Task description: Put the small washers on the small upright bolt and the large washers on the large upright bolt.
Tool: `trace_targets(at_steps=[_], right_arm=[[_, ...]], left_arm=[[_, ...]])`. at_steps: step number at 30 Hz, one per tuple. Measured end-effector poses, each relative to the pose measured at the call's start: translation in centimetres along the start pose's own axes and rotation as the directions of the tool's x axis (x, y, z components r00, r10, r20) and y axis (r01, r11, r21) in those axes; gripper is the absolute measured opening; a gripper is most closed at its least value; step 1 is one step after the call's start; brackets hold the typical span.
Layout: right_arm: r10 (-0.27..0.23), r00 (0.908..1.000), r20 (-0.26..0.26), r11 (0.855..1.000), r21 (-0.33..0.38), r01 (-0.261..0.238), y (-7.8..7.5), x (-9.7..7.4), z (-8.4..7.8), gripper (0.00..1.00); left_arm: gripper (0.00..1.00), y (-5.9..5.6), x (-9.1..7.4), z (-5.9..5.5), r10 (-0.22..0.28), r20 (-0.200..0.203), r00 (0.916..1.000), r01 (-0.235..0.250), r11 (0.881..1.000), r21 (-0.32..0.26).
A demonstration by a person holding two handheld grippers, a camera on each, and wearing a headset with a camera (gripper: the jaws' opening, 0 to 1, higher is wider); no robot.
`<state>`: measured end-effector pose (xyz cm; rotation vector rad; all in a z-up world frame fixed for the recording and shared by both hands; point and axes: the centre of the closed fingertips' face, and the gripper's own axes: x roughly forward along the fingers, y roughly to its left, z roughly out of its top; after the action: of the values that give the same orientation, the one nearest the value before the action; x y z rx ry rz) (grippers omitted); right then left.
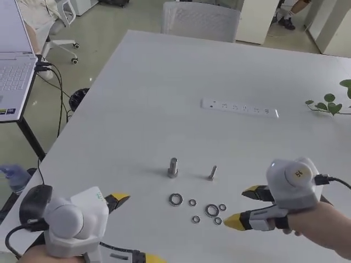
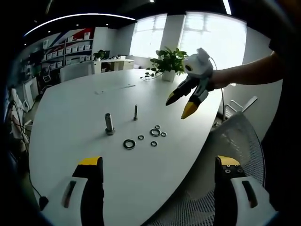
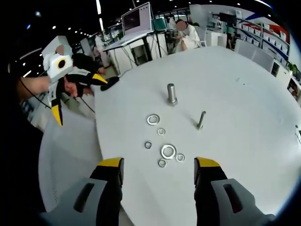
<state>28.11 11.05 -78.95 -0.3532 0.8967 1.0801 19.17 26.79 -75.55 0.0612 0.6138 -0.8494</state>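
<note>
On the white table point(image 1: 164, 98) the large upright bolt point(image 1: 173, 167) stands left of the small upright bolt point(image 1: 212, 173). Several washers lie flat in front of them, among them a large washer point(image 1: 175, 199), a second large washer point(image 1: 212, 210) and small washers point(image 1: 192, 203). My right gripper point(image 1: 240, 206) hovers open just right of the washers, holding nothing. The left gripper point(image 1: 134, 227) is open at the table's near left edge, also holding nothing. The right gripper view has the bolts point(image 3: 172, 93) point(image 3: 201, 119) and washers point(image 3: 168, 151) beyond its open gripper point(image 3: 159, 163).
A white power strip point(image 1: 239, 108) lies across the table behind the bolts. Plant leaves point(image 1: 329, 104) reach in at the far right. Left of the table stand a desk with a laptop point(image 1: 13, 66) and an office chair point(image 1: 60, 22). Another chair point(image 1: 200, 21) sits at the far edge.
</note>
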Motion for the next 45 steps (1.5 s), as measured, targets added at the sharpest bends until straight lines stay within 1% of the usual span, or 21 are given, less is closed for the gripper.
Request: trace_targets(at_steps=[3, 6, 10, 14, 17, 20, 26, 27, 29, 32, 33, 38, 41, 45], right_arm=[[0.003, 0.9997, -0.026, 1.0, -0.012, -0.003, -0.1, 0.3, -0.1, 0.6], [0.004, 0.9993, -0.036, 1.0, -0.022, -0.004, -0.3, 0.6, 0.0, 0.6], [-0.001, 0.9972, -0.075, 0.999, -0.054, -0.003, -0.7, 1.2, 0.1, 0.56], [0.001, 0.9961, -0.088, 0.998, -0.062, -0.006, -1.2, 1.9, 0.3, 0.55], [0.008, 0.9948, -0.101, 0.998, -0.067, -0.014, -1.2, 2.3, 0.4, 0.54], [0.005, 0.9915, -0.13, 0.995, -0.095, -0.017, -1.3, 2.9, 0.1, 0.54], [0.009, 0.9878, -0.155, 0.992, -0.119, -0.028, -1.3, 3.6, -0.2, 0.52], [0.006, 0.9851, -0.172, 0.991, -0.134, -0.029, -1.4, 3.8, -0.4, 0.52], [0.006, 0.9841, -0.177, 0.99, -0.137, -0.031, -1.6, 4.0, -0.4, 0.51], [-0.002, 0.9786, -0.206, 0.987, -0.16, -0.032, -1.7, 4.4, -0.7, 0.5], [-0.001, 0.9783, -0.207, 0.986, -0.164, -0.033, -1.7, 4.5, -0.7, 0.5], [0.003, 0.9747, -0.224, 0.985, -0.17, -0.042, -1.7, 5.3, -0.6, 0.48], [0.004, 0.9709, -0.239, 0.987, -0.155, -0.042, -1.8, 5.9, -0.8, 0.46], [0.003, 0.9674, -0.253, 0.985, -0.166, -0.047, -1.6, 6.7, -0.9, 0.44]], left_arm=[[0.98, 0.0, 0.0, -0.1, 0.001, -0.001, 1.0, -0.001, 1.0, 0.0], [0.97, -0.1, 0.0, -0.2, -0.001, -0.004, 1.0, 0.001, 1.0, -0.001], [0.96, -0.2, -0.1, -0.6, -0.008, -0.008, 0.9999, 0.008, 1.0, -0.008], [0.96, -0.3, -0.2, -0.4, -0.01, -0.008, 0.9999, 0.01, 1.0, -0.006], [0.95, -0.3, -0.2, -0.3, -0.012, -0.007, 0.9999, 0.012, 1.0, -0.006], [0.95, -0.4, -0.2, -0.2, -0.017, -0.003, 0.9999, 0.017, 1.0, -0.008], [0.93, -0.7, -0.2, -0.4, -0.029, -0.006, 0.9996, 0.029, 1.0, -0.011], [0.93, -0.8, -0.2, -0.5, -0.029, -0.009, 0.9995, 0.029, 1.0, -0.01], [0.92, -0.8, -0.2, -0.5, -0.032, -0.009, 0.9994, 0.032, 0.999, -0.012], [0.92, -0.9, -0.3, -0.5, -0.036, -0.002, 0.9993, 0.036, 0.999, -0.02], [0.92, -0.9, -0.3, -0.5, -0.035, -0.001, 0.9994, 0.035, 0.999, -0.019], [0.92, -0.8, -0.4, -0.4, -0.034, -0.002, 0.9994, 0.034, 0.999, -0.019], [0.91, -0.7, -0.3, -0.5, -0.036, -0.01, 0.9993, 0.036, 0.999, -0.011], [0.9, -0.5, -0.3, -0.5, -0.039, -0.009, 0.9992, 0.039, 0.999, -0.014]])
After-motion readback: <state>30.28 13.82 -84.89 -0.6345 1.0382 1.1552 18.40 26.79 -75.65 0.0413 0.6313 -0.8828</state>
